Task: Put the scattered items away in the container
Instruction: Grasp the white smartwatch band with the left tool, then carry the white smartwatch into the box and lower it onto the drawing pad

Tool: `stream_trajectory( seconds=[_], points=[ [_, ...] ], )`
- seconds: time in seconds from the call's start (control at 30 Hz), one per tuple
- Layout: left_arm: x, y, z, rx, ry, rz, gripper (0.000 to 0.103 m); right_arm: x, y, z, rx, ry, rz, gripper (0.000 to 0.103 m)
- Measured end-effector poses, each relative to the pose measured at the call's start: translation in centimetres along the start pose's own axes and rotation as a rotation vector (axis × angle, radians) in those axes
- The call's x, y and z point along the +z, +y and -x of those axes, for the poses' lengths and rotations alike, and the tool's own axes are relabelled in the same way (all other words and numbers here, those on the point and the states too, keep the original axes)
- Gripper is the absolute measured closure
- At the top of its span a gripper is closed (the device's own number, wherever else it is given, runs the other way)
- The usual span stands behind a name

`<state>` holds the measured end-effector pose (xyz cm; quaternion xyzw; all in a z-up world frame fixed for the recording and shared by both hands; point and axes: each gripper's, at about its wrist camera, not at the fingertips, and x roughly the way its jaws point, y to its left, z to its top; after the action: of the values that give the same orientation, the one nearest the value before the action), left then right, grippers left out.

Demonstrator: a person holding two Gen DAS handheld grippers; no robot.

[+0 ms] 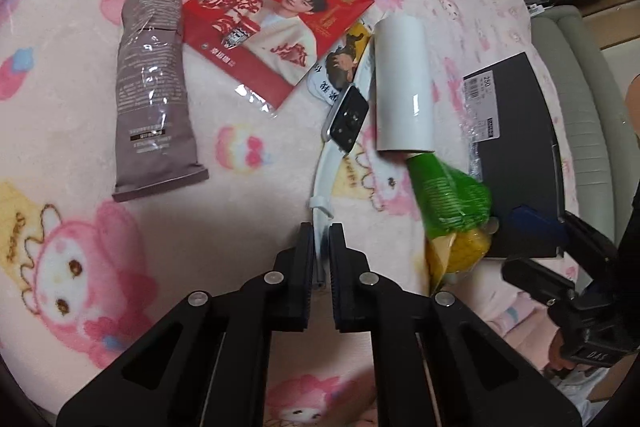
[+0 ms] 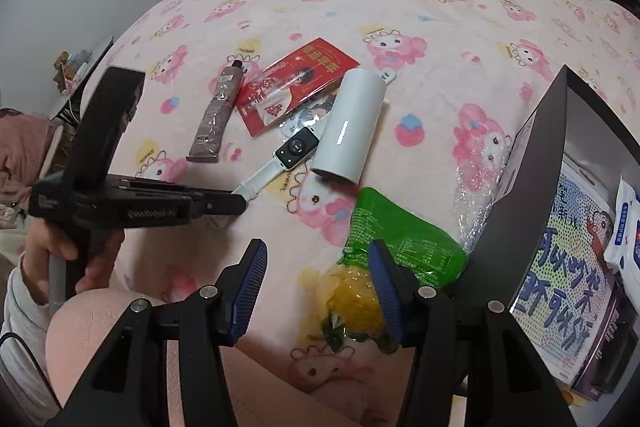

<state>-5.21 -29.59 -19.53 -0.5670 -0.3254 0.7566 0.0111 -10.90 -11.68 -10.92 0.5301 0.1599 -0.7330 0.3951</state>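
My left gripper (image 1: 321, 243) is shut on the end of the white strap of a smartwatch (image 1: 347, 117) that lies on the pink blanket; the right wrist view shows its tip (image 2: 240, 201) pinching that strap of the watch (image 2: 296, 146). My right gripper (image 2: 316, 267) is open just above the blanket, its right finger over a green and yellow snack bag (image 2: 400, 233). A mauve tube (image 1: 156, 87), a red photo card (image 1: 276, 23) and a white cylinder (image 1: 402, 87) lie nearby. The dark box (image 2: 524, 195) stands at the right.
The box (image 1: 516, 147) holds a book with blue lettering (image 2: 560, 287) and a white packet (image 2: 626, 247). Crinkled clear film (image 2: 476, 195) lies against its wall. A small printed card (image 1: 336, 67) sits under the watch. A hand (image 2: 92, 259) holds the left gripper's handle.
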Motion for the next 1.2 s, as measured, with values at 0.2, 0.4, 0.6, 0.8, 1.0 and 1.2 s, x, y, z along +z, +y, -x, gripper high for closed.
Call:
stream_trajectory(
  seconds=[0.2,0.4,0.6,0.8,1.0,1.2],
  points=[
    [-0.4,0.1,-0.2,0.003,0.005,0.029,0.099,0.7,1.1,-1.0,0.034,0.032,0.060,0.054],
    [0.7,-5.4,3.8,-0.102,-0.062,-0.071,0.100,0.0,-0.7,1.8,0.043,-0.020,0.000,0.054],
    [0.0,-14.4,6.7,-0.160,-0.084,-0.260,0.100,-1.8,-3.0,6.9,0.000,-0.106,-0.039,0.054],
    [-1.9,-20.9,7.4,-0.243,-0.074,-0.363,0.100,-5.4,-5.8,11.9,-0.008,-0.161,-0.065,0.054],
    [-3.5,-28.6,5.2,-0.265,-0.028,-0.474,0.100,-8.9,-8.7,14.6,-0.084,-0.148,-0.056,0.052],
    [-4.1,-35.5,-0.3,-0.219,0.053,-0.553,0.099,-10.8,-13.8,16.7,-0.144,-0.189,-0.065,0.050]
  ],
)
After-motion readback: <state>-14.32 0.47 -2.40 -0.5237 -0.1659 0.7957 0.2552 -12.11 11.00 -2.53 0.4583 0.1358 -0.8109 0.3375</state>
